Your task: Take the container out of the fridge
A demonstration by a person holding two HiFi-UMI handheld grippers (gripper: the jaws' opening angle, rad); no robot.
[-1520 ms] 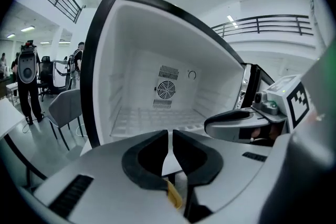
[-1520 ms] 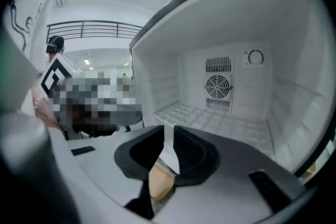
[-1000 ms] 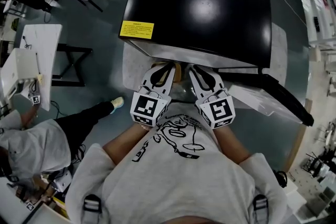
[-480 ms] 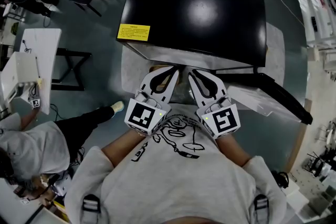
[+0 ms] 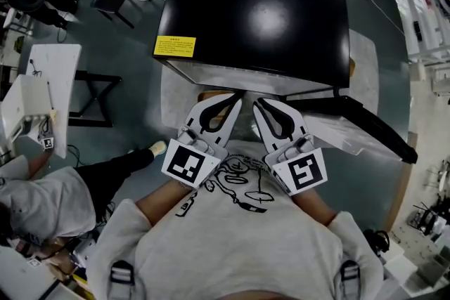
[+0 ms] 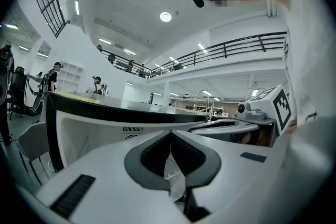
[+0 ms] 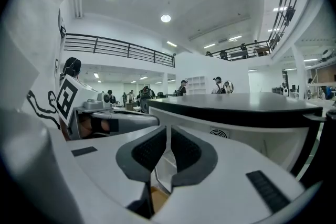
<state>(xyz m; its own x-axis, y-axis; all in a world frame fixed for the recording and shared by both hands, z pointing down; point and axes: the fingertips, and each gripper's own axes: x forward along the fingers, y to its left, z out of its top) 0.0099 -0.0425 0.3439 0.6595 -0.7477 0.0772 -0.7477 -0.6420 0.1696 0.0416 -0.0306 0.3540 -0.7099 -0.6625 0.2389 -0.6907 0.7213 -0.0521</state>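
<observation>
**Head view:** The black-topped fridge stood with its door swung open to the right and a yellow label on its top. The left gripper and right gripper were held side by side before the person's chest, their tips near each other at the fridge's open front. Something pale and clear, seemingly the container, lay between and under them.

**Left gripper view:** Its jaws were clenched, the tips meeting. A pale translucent piece showed in the gap behind the tips. I could not tell whether it was pinched.

**Right gripper view:** The jaws were closing, with only a thin slit between the tips. A pale panel showed through lower down, and the fridge's black top lay beyond.
</observation>
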